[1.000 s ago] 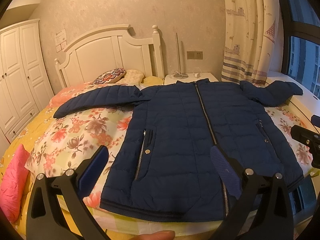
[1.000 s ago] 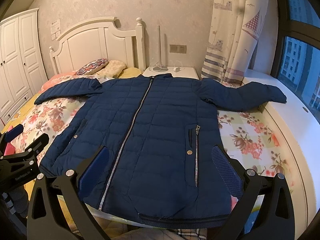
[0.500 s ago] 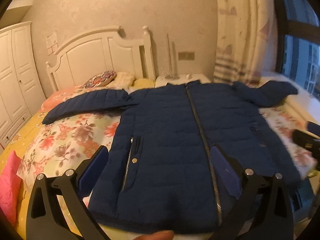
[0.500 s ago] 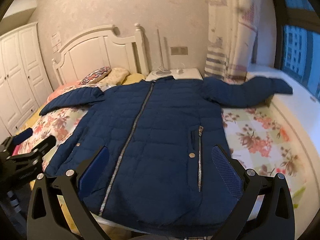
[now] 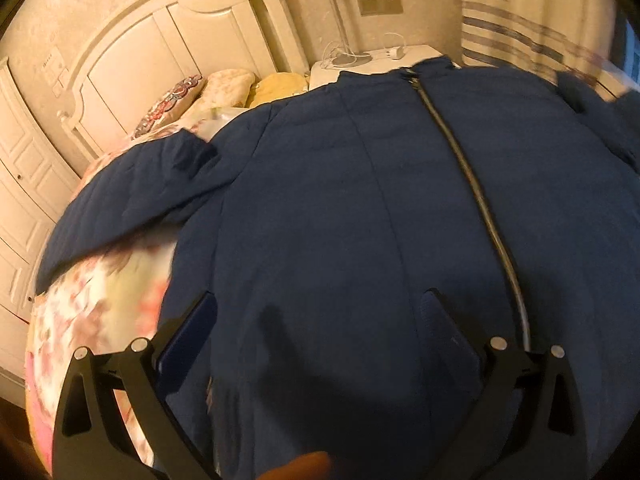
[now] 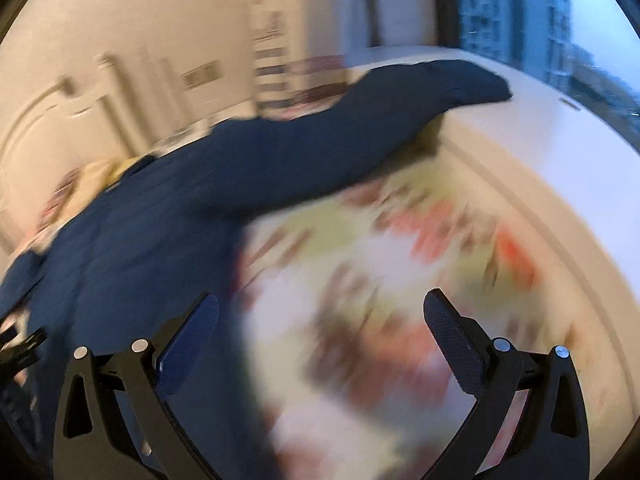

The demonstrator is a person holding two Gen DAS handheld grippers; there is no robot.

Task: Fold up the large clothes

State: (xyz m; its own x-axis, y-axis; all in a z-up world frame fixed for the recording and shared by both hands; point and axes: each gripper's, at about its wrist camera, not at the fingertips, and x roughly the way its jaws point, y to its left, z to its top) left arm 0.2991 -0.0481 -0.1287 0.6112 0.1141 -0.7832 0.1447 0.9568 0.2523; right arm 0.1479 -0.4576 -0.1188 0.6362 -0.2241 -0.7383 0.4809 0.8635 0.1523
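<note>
A navy quilted jacket [image 5: 380,200] lies zipped and face up across the bed, its zipper [image 5: 480,200] running down the middle. My left gripper [image 5: 318,312] hovers open low over the jacket's left front, nothing between its fingers. The jacket's left sleeve [image 5: 132,204] stretches out to the left. In the blurred right wrist view, my right gripper [image 6: 320,312] is open above the floral sheet [image 6: 400,280], just right of the jacket's side edge [image 6: 140,240]. The right sleeve [image 6: 360,128] reaches up and right toward the window ledge.
A white headboard [image 5: 168,52] and pillows [image 5: 224,88] stand behind the jacket. A white nightstand [image 5: 360,60] with cables sits by the curtain [image 5: 532,20]. A white wardrobe [image 5: 20,200] is at the left. The white window ledge [image 6: 540,140] borders the bed's right side.
Both grippers have dropped and moved forward close to the bed. The left now looks closely at the jacket's chest; the right has swung right toward the sleeve side, with strong motion blur.
</note>
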